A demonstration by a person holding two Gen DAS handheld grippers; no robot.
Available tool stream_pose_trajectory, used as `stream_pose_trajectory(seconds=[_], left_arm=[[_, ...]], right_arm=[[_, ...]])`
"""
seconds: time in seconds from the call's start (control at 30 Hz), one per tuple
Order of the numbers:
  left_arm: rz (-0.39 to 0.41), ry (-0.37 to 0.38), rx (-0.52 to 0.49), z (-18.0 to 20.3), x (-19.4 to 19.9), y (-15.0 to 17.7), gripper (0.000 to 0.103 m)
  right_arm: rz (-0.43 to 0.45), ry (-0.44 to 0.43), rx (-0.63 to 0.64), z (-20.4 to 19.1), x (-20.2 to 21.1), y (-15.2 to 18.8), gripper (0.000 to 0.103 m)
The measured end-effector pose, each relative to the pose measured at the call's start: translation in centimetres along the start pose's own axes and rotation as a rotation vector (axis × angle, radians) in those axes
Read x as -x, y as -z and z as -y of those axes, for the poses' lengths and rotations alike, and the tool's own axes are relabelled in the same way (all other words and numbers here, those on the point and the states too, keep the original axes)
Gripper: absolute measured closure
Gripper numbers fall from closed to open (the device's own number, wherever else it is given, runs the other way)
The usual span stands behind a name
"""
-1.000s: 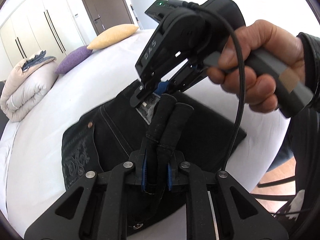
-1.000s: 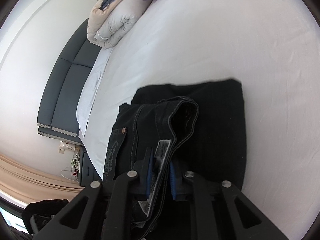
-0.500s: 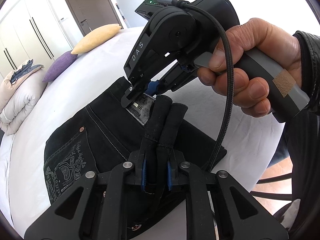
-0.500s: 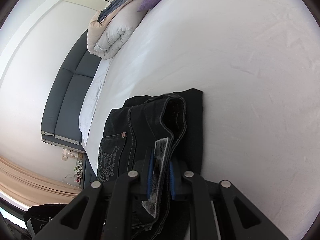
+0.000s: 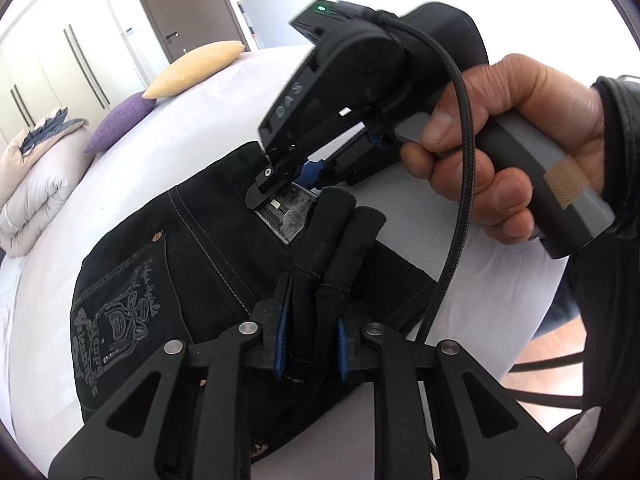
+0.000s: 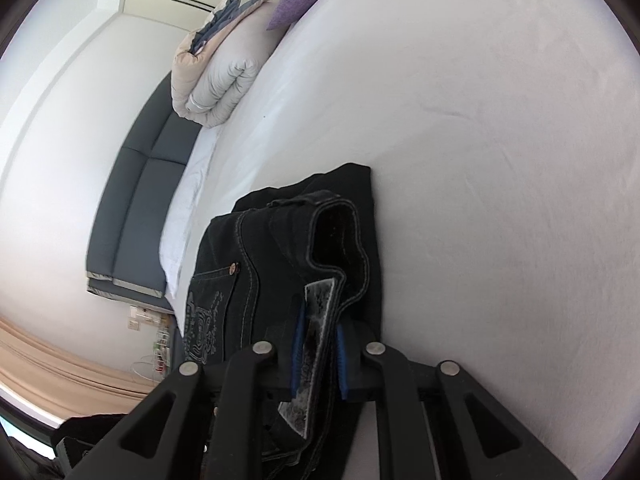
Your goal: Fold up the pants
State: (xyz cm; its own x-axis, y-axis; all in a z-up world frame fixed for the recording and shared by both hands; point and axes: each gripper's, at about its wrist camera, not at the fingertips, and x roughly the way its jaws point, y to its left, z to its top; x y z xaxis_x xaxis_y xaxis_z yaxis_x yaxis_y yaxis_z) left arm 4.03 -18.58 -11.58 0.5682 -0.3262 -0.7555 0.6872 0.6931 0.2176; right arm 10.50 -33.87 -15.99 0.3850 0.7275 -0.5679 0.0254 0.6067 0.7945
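With my left tongs (image 5: 310,320) opening around the waistband and my right tongs (image 6: 318,354) clamped on it, the black pants (image 5: 192,264) lie folded on the bed (image 6: 480,160); releasing unevenly could drag the fold askew.

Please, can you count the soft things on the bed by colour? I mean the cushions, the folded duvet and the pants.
Black: 1, the pants
Purple: 1, a cushion
Yellow: 1, a cushion
White with beige: 1, the folded duvet
Total: 4
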Motion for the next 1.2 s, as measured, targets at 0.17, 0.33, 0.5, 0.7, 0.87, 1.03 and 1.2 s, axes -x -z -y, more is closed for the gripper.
stream_pose_trajectory(seconds=[0.17, 0.33, 0.5, 0.7, 0.87, 1.03, 1.2], left_arm=[[0.017, 0.114, 0.101, -3.0, 3.0, 1.2, 0.073], [0.085, 0.217, 0.309, -9.1, 7.3, 4.1, 0.046], [0.156, 0.255, 0.51, -17.6, 8.8, 6.1, 0.046], [0.073, 0.435, 0.706, -28.0, 2.4, 5.4, 0.071], [-0.024, 0.445, 0.737, -31.4, -3.2, 5.5, 0.083], [0.028, 0.522, 0.763, -31.1, -2.0, 8.8, 0.084], [0.082, 0.597, 0.768, -29.1, 1.2, 11.8, 0.084]], right_arm=[[0.003, -0.033, -0.04, 0.3, 0.3, 0.1, 0.087], [0.107, 0.093, -0.058, -0.9, 3.7, 1.2, 0.061], [0.177, -0.041, -0.085, -4.1, 5.9, 4.0, 0.079], [0.081, -0.064, -0.052, -6.8, 1.0, 6.1, 0.091], [0.084, -0.016, -0.173, -3.2, -0.1, 5.6, 0.103], [0.083, -0.061, -0.186, -1.9, -0.6, 6.1, 0.103], [0.086, -0.087, -0.176, -1.7, -0.9, 5.8, 0.103]])
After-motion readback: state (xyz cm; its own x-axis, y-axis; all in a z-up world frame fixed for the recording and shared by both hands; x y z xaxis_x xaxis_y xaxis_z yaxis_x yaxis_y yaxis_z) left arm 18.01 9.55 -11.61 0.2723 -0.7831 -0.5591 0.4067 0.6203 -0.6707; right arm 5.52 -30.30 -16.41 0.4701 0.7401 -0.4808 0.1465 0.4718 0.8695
